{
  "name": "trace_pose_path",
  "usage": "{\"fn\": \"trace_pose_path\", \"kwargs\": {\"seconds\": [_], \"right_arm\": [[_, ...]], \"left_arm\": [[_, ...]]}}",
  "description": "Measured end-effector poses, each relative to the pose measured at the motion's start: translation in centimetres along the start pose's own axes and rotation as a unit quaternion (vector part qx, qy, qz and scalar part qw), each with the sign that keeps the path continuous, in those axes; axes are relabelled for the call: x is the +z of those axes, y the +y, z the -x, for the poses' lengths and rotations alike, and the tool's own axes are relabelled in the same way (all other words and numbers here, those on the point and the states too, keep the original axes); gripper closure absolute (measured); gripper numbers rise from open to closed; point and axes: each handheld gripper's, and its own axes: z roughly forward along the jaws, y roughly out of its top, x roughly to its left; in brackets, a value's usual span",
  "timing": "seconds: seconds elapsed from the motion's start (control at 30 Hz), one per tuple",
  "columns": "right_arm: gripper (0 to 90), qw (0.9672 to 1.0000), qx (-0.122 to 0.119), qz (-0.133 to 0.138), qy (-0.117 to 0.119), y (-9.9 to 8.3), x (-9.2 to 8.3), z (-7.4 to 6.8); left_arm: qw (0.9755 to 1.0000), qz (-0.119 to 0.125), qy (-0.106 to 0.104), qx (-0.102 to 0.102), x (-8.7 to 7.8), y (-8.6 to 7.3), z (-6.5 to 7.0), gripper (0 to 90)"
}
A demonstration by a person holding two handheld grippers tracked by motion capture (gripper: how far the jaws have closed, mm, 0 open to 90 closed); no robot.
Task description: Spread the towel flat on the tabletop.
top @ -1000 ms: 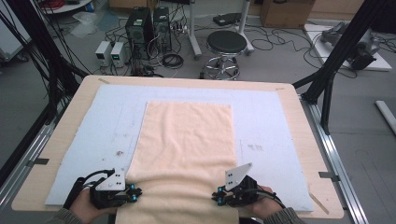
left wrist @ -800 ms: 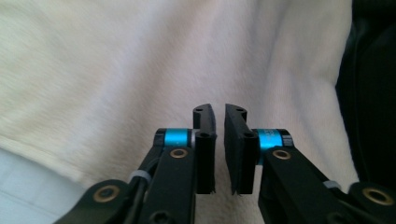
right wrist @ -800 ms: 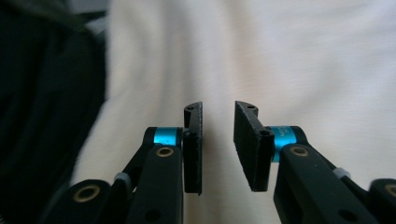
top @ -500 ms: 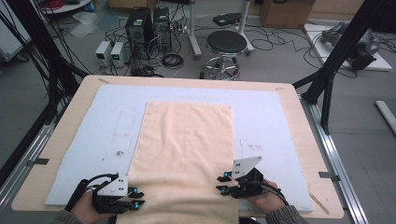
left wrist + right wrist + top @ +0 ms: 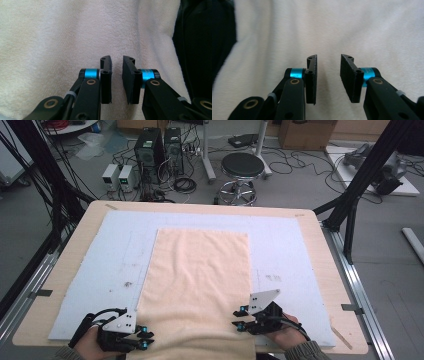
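The left gripper (image 5: 143,343) sits at the near left corner of the towel (image 5: 200,280), its jaws parted by a narrow gap with bare pile showing between them and nothing pinched; they closed a little within the last half second, after opening from shut. To do this step well, each hand probably needs to come down onto its own near corner, catch a single layer right at the hem and close firmly, both sides at the same depth, so that the towel lifts evenly without skewing. The towel lies flat and lengthwise in the middle of the pale blue mat (image 5: 115,260), its near end hanging over the table edge between the person's hands. It is a peach terry cloth, soft, nubby and limp, with a faint wrinkle here and there; it should bunch easily between the pads. The mat is thin, matte and lightly scuffed, on a light wooden table (image 5: 327,250) with rounded corners. The right gripper (image 5: 239,318) rests at the near right edge of the cloth, its jaws set wider apart, with the flat, black, ribbed pads (image 5: 348,77) over the towel and gripping nothing.
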Motion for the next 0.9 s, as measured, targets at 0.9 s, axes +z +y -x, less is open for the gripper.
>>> {"fn": "trace_pose_path", "kwargs": {"seconds": [0.9], "right_arm": [[86.3,0.9893,0.071,0.002,-0.127,2.7,2.5,10.2]], "left_arm": [[0.9652,0.030,0.234,-0.113,1.8,3.4,-10.4,86.5]]}}
